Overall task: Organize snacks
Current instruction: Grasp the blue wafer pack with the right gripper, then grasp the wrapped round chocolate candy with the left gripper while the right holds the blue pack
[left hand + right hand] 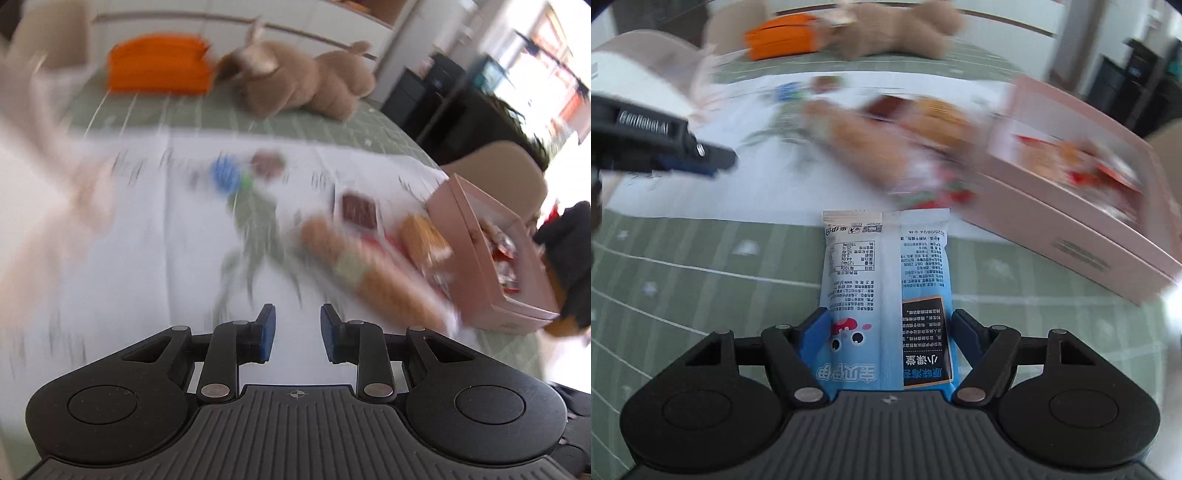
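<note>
— Blue snack packet (886,295) sits between the blue pads of my right hand-held gripper (886,325), clasped at its near end, far end dangling over the green mat. Pink box (1071,221) lies far right.

— Risk?

— A loose pinch: I judge it could slide out before the box. My left hand-held gripper (297,332) is nearly closed, holding nothing.
</note>
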